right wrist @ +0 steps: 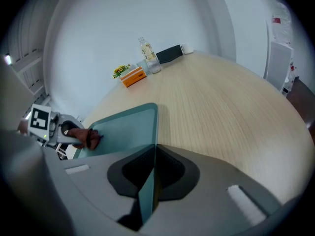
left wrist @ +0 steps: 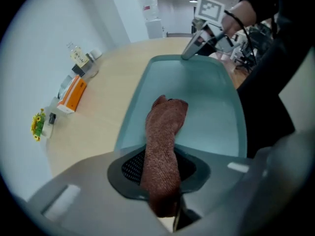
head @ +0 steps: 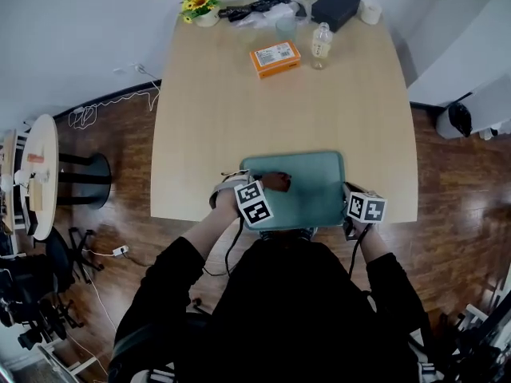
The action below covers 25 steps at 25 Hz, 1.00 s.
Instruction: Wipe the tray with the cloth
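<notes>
A teal tray [head: 307, 190] lies at the near edge of the wooden table, its near side past the table edge. My left gripper [head: 259, 191] is shut on a reddish-brown cloth [left wrist: 165, 132], whose free end rests on the tray floor [left wrist: 206, 107] near the tray's left side. In the head view the cloth [head: 276, 182] shows just beyond the left marker cube. My right gripper [head: 351, 206] is shut on the tray's right rim [right wrist: 150, 181], the thin teal edge pinched between its jaws. In the right gripper view the left gripper [right wrist: 93, 139] with the cloth sits at the tray's far side.
At the table's far end stand an orange box [head: 275, 58], a clear bottle [head: 321, 45], a black box [head: 334, 8], a glass [head: 287, 27], yellow flowers in a pot [head: 203, 5] and black cables. A small round side table [head: 38, 174] stands left on the wooden floor.
</notes>
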Each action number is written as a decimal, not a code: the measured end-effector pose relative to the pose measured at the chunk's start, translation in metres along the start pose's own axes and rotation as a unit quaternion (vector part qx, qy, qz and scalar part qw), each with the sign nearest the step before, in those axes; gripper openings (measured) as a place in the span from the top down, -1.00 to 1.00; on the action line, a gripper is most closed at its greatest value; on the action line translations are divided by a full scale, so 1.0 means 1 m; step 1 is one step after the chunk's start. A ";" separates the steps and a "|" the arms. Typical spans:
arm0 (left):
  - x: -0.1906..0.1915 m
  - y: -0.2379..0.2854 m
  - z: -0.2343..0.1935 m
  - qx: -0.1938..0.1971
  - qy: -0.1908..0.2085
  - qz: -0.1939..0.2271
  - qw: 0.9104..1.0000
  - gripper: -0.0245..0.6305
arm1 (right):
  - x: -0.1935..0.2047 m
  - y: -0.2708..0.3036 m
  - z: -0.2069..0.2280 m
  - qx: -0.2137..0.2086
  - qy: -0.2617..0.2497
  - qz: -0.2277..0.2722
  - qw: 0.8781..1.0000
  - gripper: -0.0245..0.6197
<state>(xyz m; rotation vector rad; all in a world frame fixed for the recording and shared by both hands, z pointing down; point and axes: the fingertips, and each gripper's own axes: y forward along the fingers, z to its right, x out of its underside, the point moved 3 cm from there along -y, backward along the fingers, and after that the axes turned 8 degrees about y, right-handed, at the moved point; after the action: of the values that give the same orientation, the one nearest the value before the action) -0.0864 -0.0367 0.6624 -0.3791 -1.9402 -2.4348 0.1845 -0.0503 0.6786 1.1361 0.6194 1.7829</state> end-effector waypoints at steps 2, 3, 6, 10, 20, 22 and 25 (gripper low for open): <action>-0.014 -0.003 0.042 0.027 0.007 0.017 0.999 0.71 | 0.000 0.001 0.000 0.004 0.001 0.000 1.000 0.88; -0.022 -0.003 0.061 0.041 0.006 0.029 0.999 0.71 | 0.000 0.001 0.000 0.006 0.001 0.000 1.000 0.88; -0.036 -0.002 0.095 0.063 -0.011 0.055 0.996 0.71 | 0.000 0.002 -0.001 0.011 0.000 0.001 1.000 0.88; -0.036 -0.001 0.087 0.064 -0.049 0.069 0.994 0.71 | -0.001 0.002 -0.001 0.018 0.000 0.003 1.000 0.88; -0.029 -0.104 0.000 -0.018 -0.251 0.214 0.944 0.71 | -0.037 -0.038 -0.035 0.044 -0.047 0.085 0.994 0.76; -0.026 -0.146 -0.016 -0.051 -0.281 0.256 0.924 0.71 | -0.054 -0.062 -0.063 0.015 -0.052 0.120 0.991 0.85; -0.019 -0.215 -0.035 -0.114 -0.324 0.335 0.878 0.71 | -0.083 -0.108 -0.111 -0.023 -0.087 0.190 0.978 0.92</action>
<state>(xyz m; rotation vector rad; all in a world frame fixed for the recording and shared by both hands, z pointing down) -0.1074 -0.0231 0.4450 -1.7222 -1.2642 -2.1708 0.1449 -0.0672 0.5081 1.4329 0.2657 1.9746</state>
